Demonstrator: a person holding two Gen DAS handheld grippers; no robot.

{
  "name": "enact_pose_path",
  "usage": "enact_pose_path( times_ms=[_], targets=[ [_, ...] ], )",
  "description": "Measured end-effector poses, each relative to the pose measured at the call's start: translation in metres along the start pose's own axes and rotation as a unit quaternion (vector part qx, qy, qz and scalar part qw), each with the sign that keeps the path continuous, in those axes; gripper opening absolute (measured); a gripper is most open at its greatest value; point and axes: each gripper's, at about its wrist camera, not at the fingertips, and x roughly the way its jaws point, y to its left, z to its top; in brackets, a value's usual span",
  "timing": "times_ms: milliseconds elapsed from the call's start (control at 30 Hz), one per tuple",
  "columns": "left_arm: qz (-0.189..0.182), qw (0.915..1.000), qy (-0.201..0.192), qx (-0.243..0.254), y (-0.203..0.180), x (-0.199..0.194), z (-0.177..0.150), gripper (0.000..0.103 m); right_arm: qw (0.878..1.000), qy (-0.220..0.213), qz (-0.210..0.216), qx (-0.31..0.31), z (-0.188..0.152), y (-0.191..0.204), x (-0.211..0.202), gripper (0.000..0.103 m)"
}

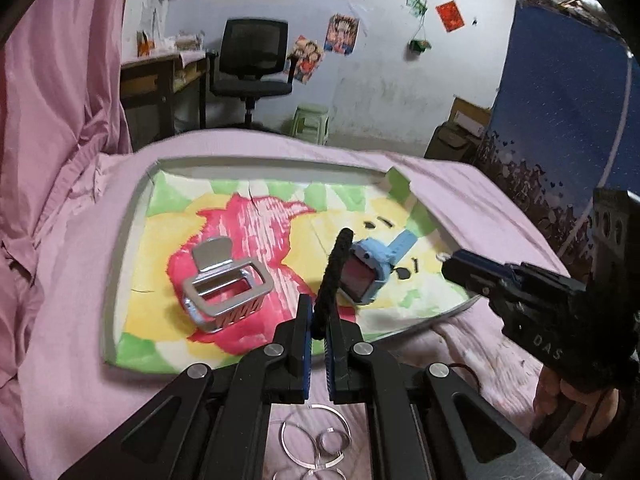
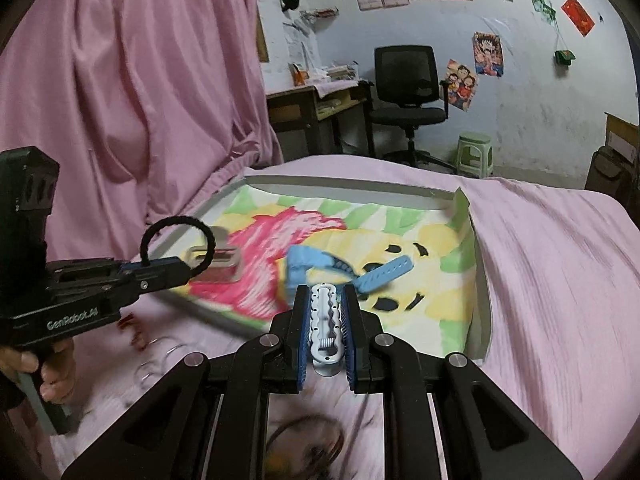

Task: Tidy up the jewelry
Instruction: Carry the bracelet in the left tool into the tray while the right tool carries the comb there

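Note:
My left gripper [image 1: 318,314] is shut on a black hair tie [image 1: 334,268], which stands up from its jaws; in the right wrist view this hair tie [image 2: 176,246] shows as a full ring above the left gripper [image 2: 182,272]. Between the pads of my right gripper [image 2: 327,296] sits a pale grey wavy hair clip [image 2: 328,322], gripped shut. Both grippers hover at the near edge of a shallow tray [image 1: 132,216] with a painted liner. In the tray lie a silver claw clip [image 1: 228,286] and a blue watch [image 1: 370,270]. The right gripper [image 1: 451,266] enters from the right.
The tray rests on a pink sheet [image 2: 560,280]. Clear hoops [image 1: 316,438] lie on the sheet under my left gripper, and blurred brown rings [image 2: 308,440] under the right. A pink curtain [image 1: 60,100] hangs left, a blue panel [image 1: 560,120] stands right. A chair [image 1: 252,64] stands beyond.

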Motion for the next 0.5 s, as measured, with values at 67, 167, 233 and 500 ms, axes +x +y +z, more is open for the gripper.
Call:
enact_pose_path(
  times_ms=[67, 167, 233, 500],
  targets=[
    [-0.001, 0.9998, 0.019, -0.008, 0.002, 0.012, 0.001, 0.006, 1.0, 0.011, -0.006, 0.003, 0.004, -0.005, 0.015, 0.013],
    [0.002, 0.999, 0.042, -0.017, 0.005, 0.026, 0.001, 0.006, 0.999, 0.027, -0.011, 0.014, 0.005, -0.013, 0.03, 0.013],
    [0.004, 0.9982, 0.056, -0.021, 0.007, 0.034, 0.001, 0.006, 0.999, 0.042, -0.015, 0.027, 0.003, -0.02, 0.04, 0.013],
    [0.011, 0.9965, 0.08, -0.022, 0.009, 0.042, 0.003, 0.006, 0.995, 0.089, -0.018, 0.035, -0.009, -0.025, 0.067, 0.013]
  ],
)
